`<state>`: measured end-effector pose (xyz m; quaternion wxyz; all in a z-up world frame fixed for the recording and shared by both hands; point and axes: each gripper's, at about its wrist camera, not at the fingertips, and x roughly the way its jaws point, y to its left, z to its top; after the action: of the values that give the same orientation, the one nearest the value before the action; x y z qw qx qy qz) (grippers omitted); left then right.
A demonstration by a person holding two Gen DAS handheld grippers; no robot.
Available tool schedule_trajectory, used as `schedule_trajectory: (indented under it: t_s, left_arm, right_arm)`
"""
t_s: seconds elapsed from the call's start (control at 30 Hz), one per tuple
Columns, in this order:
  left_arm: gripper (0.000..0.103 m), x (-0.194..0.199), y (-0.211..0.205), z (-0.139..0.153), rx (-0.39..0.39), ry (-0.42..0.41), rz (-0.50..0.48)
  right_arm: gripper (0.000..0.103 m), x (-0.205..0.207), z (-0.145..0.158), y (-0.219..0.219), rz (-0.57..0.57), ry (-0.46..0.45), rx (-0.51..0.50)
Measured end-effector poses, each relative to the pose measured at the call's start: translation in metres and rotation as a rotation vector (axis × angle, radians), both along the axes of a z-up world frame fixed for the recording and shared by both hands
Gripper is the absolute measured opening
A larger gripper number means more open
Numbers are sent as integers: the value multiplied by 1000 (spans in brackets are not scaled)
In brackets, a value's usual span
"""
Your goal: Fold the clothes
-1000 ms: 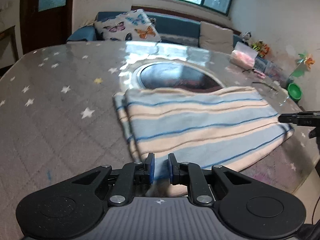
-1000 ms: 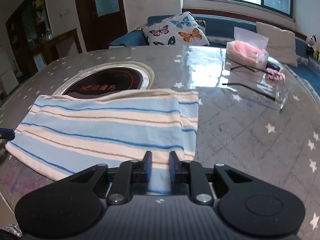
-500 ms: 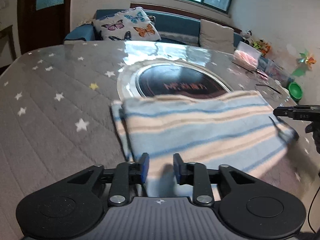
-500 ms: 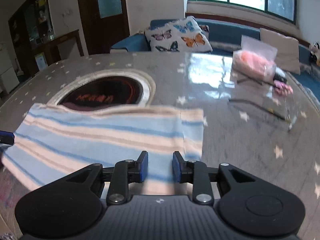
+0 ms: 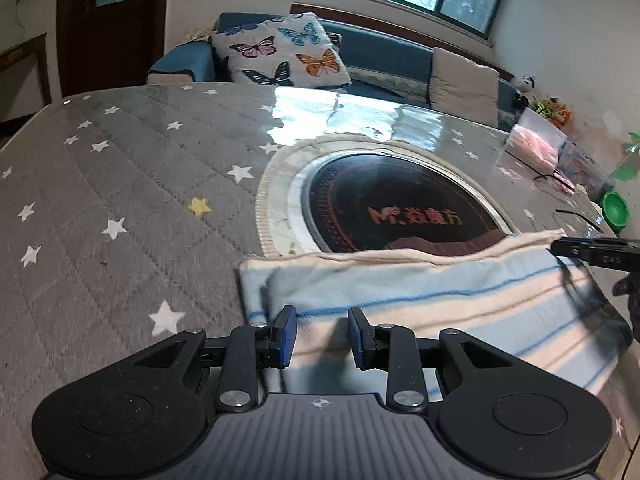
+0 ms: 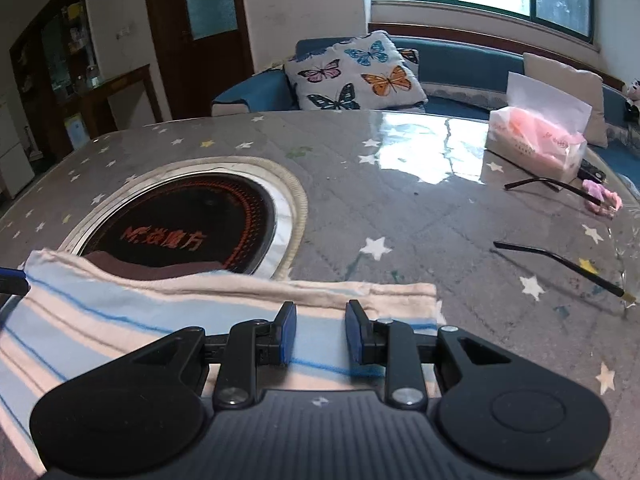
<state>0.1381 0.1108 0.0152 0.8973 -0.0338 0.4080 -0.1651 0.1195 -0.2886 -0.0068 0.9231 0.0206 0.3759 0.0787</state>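
Observation:
A folded blue-and-cream striped cloth (image 5: 460, 304) lies on the grey star-patterned table, its far edge over the round cooktop. In the left wrist view my left gripper (image 5: 322, 334) is open, its blue pads over the cloth's near left end, holding nothing. The right gripper's tip (image 5: 596, 254) shows at the cloth's right end. In the right wrist view the cloth (image 6: 120, 320) spreads to the left, and my right gripper (image 6: 318, 330) is open over its near right corner, empty.
A round black cooktop (image 5: 396, 212) is set in the table (image 5: 120, 184). A tissue pack (image 6: 536, 142), black sticks (image 6: 560, 264) and a pink item (image 6: 602, 196) lie at the right. A green bowl (image 5: 616, 208) stands far right. A sofa with a butterfly cushion (image 6: 356, 72) is behind.
Both grippers have opened and let go of the cloth's near edge. Both have moved forward over the cloth, which now lies flat on the table.

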Motion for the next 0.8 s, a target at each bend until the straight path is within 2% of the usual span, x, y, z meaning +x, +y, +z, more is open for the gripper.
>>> schedule_trajectory:
  t_s: [0.17,0.27,0.47,0.6,0.7,0.8]
  left_arm:
    - [31,11,8,-1,-18,2,33]
    - [36,17,10,2,-37,6,52]
    - [37,27,9,-5,33,-11,98]
    - [38,25,18,0,1,-15,104]
    - [52,19,24,7,-3,-28,114]
    - [57,13,32,9,-7,-28,127]
  right_arm:
    - [27,1,-2,-1,1,1,-6]
    - [27,1,-1,2,2,1,-26]
    - [28,-1,0,8,5,1,-63]
    - [30,-3,6,15,11,-7,-103]
    - [34,-12,16,30,56,-22,-107]
    - [37,-24,27,54,134,-38,-95]
